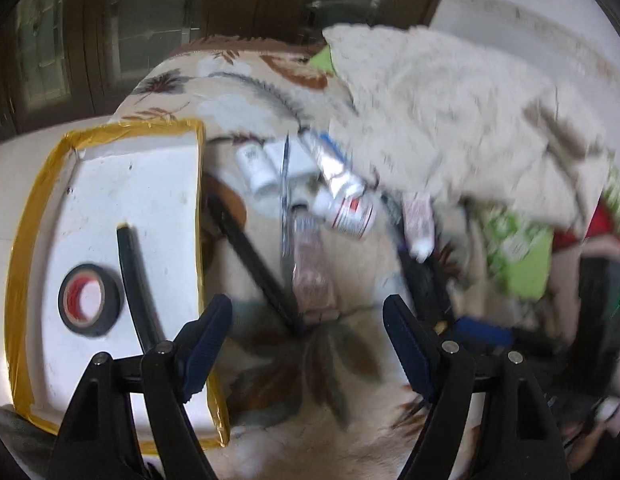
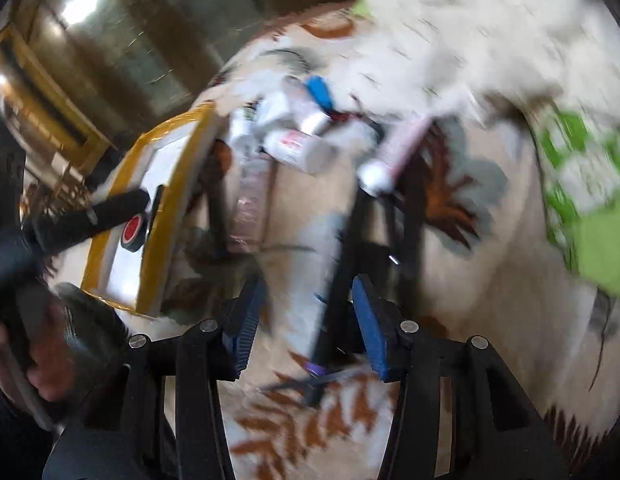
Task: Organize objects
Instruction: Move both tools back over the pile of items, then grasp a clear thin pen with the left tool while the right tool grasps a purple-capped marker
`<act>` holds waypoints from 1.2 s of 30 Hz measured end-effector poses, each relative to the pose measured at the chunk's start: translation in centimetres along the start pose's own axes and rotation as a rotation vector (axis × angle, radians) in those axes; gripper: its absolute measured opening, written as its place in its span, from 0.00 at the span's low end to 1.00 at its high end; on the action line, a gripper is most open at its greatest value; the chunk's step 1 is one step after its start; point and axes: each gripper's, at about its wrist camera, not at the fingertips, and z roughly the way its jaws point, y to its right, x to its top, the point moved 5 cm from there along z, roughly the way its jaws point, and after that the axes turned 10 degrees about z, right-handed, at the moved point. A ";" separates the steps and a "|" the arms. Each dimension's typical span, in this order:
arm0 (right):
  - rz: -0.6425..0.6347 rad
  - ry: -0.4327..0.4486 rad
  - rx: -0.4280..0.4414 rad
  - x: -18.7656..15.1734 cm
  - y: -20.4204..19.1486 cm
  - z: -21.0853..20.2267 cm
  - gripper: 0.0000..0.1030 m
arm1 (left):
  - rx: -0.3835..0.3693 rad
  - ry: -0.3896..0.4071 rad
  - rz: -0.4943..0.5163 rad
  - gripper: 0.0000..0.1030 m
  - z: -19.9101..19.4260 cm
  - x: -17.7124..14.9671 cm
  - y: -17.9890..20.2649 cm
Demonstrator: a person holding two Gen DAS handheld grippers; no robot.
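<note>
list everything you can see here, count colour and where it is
tray: 1, white with yellow taped rim, left on the bed
tape roll: 1, black with red core, in the tray
black stick: 1, in the tray beside the roll
tubes and small bottles: several, mostly white, piled right of the tray
bedspread: 1, cream with brown leaves, under everything
fluffy blanket: 1, off-white, upper right
green cloth: 1, far right
left gripper: open, empty
right gripper: open around dark stick-like items
</note>
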 end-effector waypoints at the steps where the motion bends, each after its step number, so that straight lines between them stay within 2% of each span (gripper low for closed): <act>1: 0.012 -0.003 0.001 -0.1 0.3 0.1 0.45 | -0.027 -0.004 0.004 0.74 -0.2 -0.2 0.3; 2: 0.017 -0.002 0.001 -0.2 0.5 0.1 0.45 | -0.051 0.015 0.004 0.74 -0.6 -0.3 0.3; 4: 0.002 0.004 -0.007 -0.3 0.3 0.6 0.41 | -0.032 0.045 0.006 0.75 -1.5 -0.4 -0.1; 8: -0.016 -0.019 -0.028 -0.7 0.0 1.4 0.30 | -0.028 0.011 0.019 0.74 -0.7 -0.9 0.4; 10: -0.035 -0.029 -0.067 -1.0 0.0 2.0 0.24 | -0.026 0.003 0.024 0.74 -0.6 -1.0 0.6; 14: -0.037 -0.020 -0.097 -0.6 -0.3 2.6 0.19 | -0.026 -0.016 0.019 0.74 -0.3 -1.4 0.7; 16: 0.013 -0.045 -0.123 0.1 0.3 3.8 0.19 | -0.020 -0.026 0.014 0.74 -0.1 -1.5 0.6; 18: 0.060 -0.053 -0.103 0.7 0.6 4.3 0.19 | -0.021 -0.027 0.012 0.74 -0.1 -1.5 0.5; 21: 0.062 -0.042 -0.100 0.9 0.6 3.8 0.17 | -0.031 -0.017 0.018 0.74 -0.3 -1.5 0.7; 27: 0.168 -0.055 0.018 1.6 2.4 3.5 0.16 | -0.086 -0.027 0.075 0.74 -0.2 -1.7 2.4; 29: 0.171 -0.078 0.050 1.8 2.1 4.2 0.16 | -0.109 -0.048 0.103 0.74 0.1 -1.9 3.2; 33: 0.179 -0.079 0.035 3.1 2.0 4.7 0.16 | -0.172 -0.112 0.177 0.74 1.0 -2.7 5.2; 36: 0.187 -0.089 0.042 3.4 2.2 4.4 0.16 | -0.201 -0.188 0.280 0.72 2.3 -3.4 7.8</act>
